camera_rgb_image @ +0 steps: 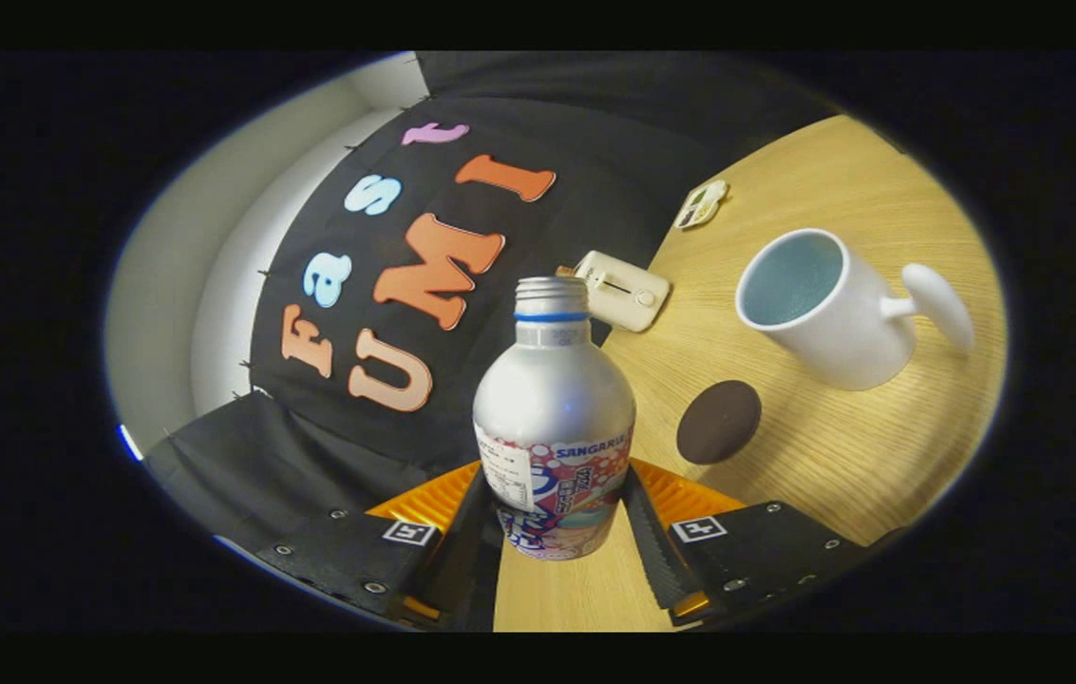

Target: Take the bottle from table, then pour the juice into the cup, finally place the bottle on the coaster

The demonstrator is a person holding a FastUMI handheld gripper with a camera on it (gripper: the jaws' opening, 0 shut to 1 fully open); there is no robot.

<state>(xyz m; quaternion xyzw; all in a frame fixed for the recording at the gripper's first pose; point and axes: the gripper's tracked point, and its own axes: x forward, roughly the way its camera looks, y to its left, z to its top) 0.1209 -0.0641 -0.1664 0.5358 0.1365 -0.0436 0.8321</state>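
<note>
The bottle (554, 418) stands along the fingers' line, neck pointing ahead toward the booth wall, its lower body pinched between both fingers of the hand-held gripper (558, 532), above the table (813, 456), with coaster (718, 422) and cup (822, 309) beyond.

Bottle (554, 418) btwn gripper (556, 532) fingers, gripped.

We see the gripper (556, 532) closed on the silver bottle (554, 418); beyond it, bare wooden table (813, 465) lies open around the dark round coaster (718, 421), while the white mug (827, 309) and a cream switch box (626, 290) stand further on.
</note>
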